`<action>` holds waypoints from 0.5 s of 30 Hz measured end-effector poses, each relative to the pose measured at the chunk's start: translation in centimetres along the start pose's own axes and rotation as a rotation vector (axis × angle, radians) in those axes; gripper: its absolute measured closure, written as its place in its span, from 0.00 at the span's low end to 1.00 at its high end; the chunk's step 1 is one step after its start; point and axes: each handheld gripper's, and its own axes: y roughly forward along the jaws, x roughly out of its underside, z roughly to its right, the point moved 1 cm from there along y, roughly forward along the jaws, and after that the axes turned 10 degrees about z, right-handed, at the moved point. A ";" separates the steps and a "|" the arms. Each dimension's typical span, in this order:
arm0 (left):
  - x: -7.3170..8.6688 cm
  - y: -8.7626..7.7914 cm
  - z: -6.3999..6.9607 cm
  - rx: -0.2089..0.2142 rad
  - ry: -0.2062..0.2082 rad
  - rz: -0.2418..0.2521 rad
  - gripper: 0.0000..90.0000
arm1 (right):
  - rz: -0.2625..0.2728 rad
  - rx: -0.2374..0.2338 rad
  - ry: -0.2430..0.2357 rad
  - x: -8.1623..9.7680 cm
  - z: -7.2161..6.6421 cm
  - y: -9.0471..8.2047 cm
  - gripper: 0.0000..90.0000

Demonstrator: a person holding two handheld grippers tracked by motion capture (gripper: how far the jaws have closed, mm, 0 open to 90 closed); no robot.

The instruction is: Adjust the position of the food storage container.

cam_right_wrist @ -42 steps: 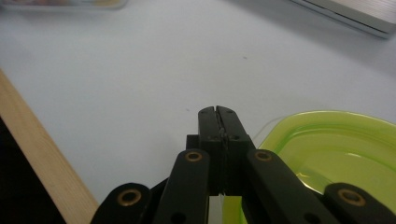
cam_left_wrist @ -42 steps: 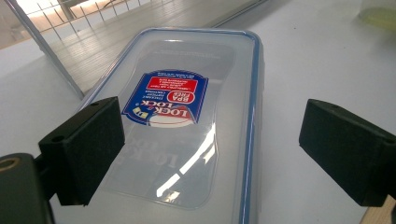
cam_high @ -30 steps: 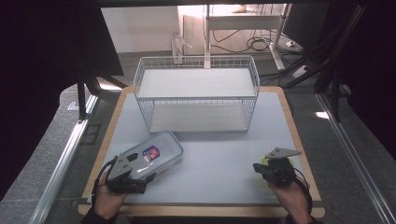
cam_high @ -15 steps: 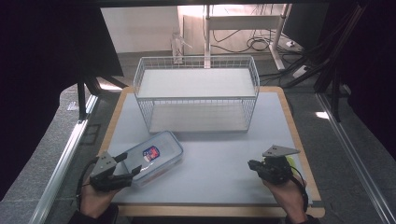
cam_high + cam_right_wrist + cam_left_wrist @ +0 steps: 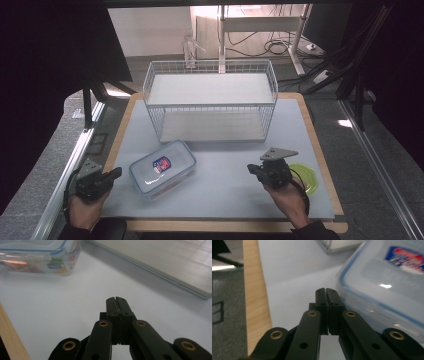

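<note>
holding both grippers low at the near edge of the counter [image 5: 300,125], i am keeping each one pressed fully together and empty. my left gripper [image 5: 116,173] is sitting at the left edge, just beside the box [image 5: 162,168], whose blue-rimmed lid is snapped on. my right gripper [image 5: 251,169] is pointing at that box from well apart, with a green lid [image 5: 306,176] lying behind my hand. the basket [image 5: 210,80] is standing empty at the back, probably waiting as the place to put things.
</note>
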 end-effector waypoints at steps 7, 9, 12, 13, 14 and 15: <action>0.5 1.7 0.0 0.003 0.011 -0.076 1.00 | 0.007 -0.026 -0.023 -0.6 -0.6 2.1 1.00; 0.5 2.2 0.2 0.015 0.019 -0.088 1.00 | 0.011 -0.027 -0.025 -0.8 -0.8 2.6 1.00; 0.3 2.9 0.5 0.048 0.017 -0.101 1.00 | 0.015 -0.024 -0.035 -1.1 -1.1 3.5 1.00; 0.3 2.9 0.5 0.048 0.017 -0.101 1.00 | 0.015 -0.024 -0.035 -1.1 -1.1 3.5 1.00; 0.2 3.2 0.6 0.055 0.017 -0.107 1.00 | 0.017 -0.022 -0.038 -1.1 -1.1 3.7 1.00; 0.1 3.4 0.7 0.043 0.031 -0.115 1.00 | 0.017 -0.023 -0.038 -1.1 -1.1 3.9 1.00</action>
